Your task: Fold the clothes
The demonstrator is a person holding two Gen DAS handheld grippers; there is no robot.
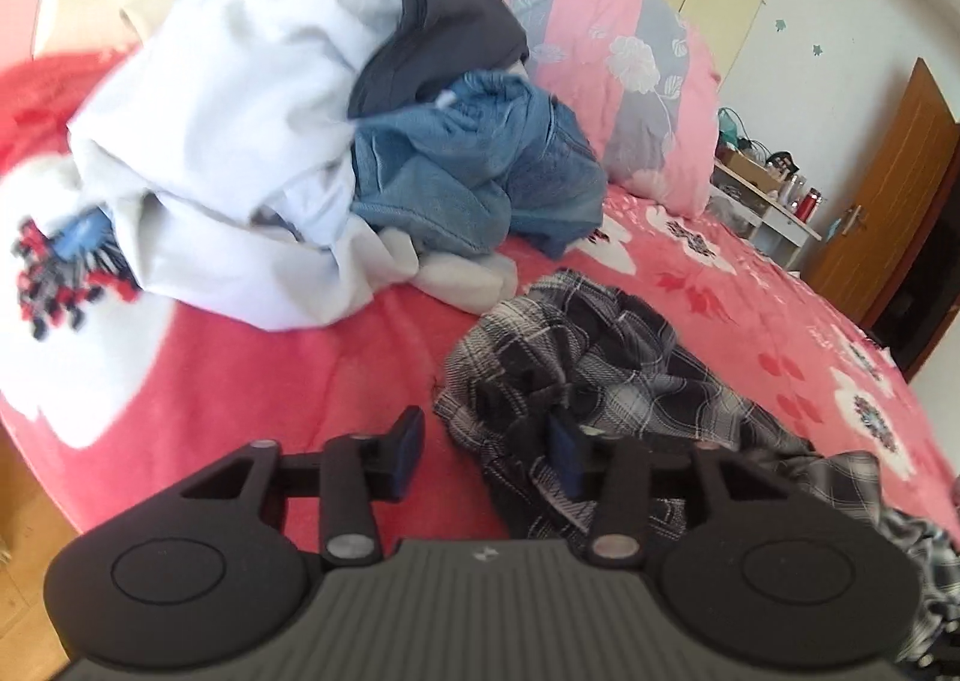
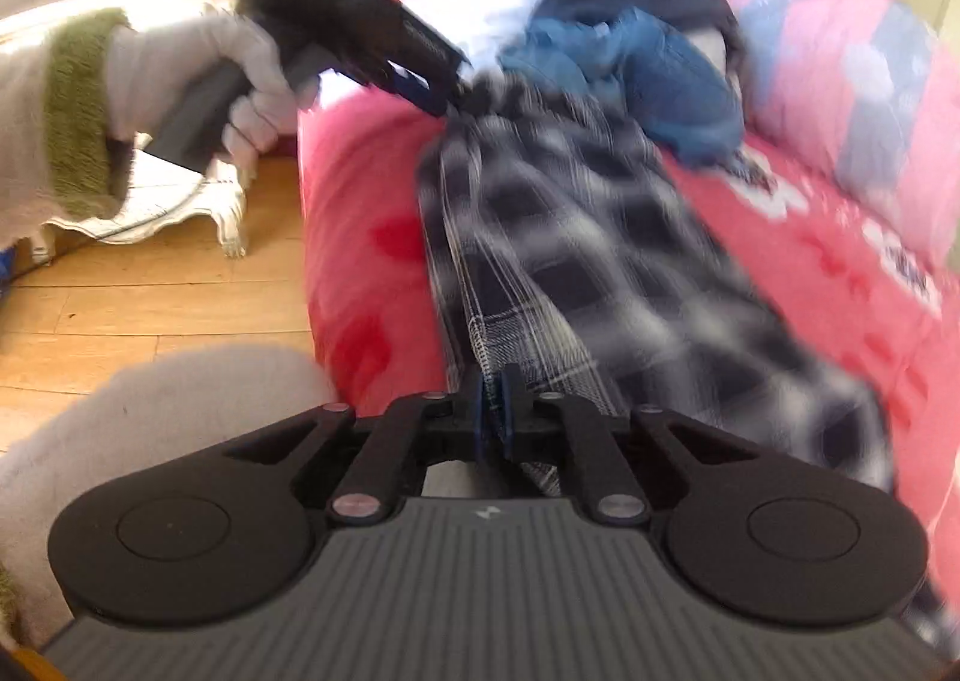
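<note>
Right gripper (image 2: pixel 493 402) pinches the plaid garment (image 2: pixel 600 237) over the red bedspread (image 2: pixel 360 237)

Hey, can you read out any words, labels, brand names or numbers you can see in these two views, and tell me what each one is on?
No text can be read in either view.
Small pale logo mark on the left tongs body: a symbol, not letters.
The same mark on the right tongs body: no letters.
Faint print on the side of the left tongs as seen from the right wrist: too blurred to read.
Bottles on the white shelf: too small to read.
</note>
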